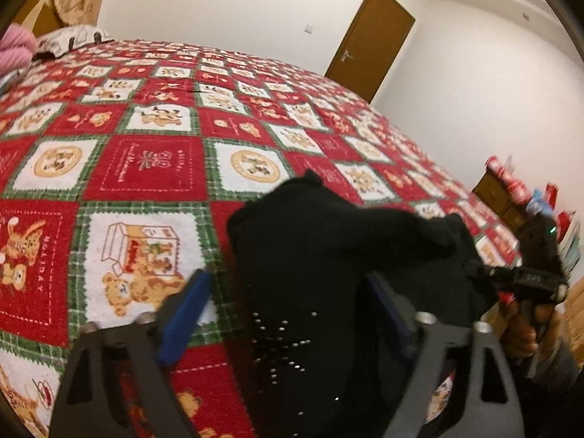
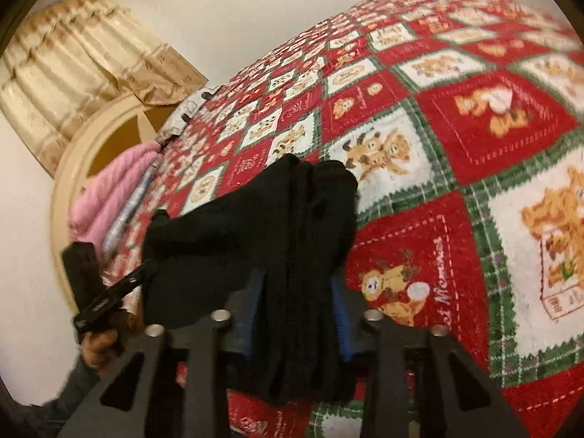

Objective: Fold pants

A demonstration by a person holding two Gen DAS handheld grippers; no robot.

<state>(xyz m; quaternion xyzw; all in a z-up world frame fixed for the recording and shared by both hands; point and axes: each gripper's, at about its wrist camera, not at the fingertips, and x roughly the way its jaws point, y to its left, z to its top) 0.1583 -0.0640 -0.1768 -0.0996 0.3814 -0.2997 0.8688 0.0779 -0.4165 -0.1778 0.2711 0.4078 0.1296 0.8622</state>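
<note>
Black pants (image 1: 328,241) lie bunched in a heap on the bed's holiday blanket (image 1: 146,168). My left gripper (image 1: 288,314) stands around the heap's near end. The cloth touches the right blue pad, and a strip of blanket shows between the cloth and the left pad, so this gripper is open. In the right wrist view the pants (image 2: 255,211) run up between the blue pads of my right gripper (image 2: 297,317), which press on the fabric from both sides. Each view shows the other gripper in a hand at the heap's far side: the right gripper (image 1: 529,277) and the left gripper (image 2: 106,299).
The red, green and white blanket (image 2: 456,146) covers the whole bed. Pink folded cloth (image 2: 98,204) and a pillow (image 1: 73,36) lie at the headboard end. A brown door (image 1: 368,40), a curtain (image 2: 73,73) and a low cabinet with red items (image 1: 511,189) stand around the bed.
</note>
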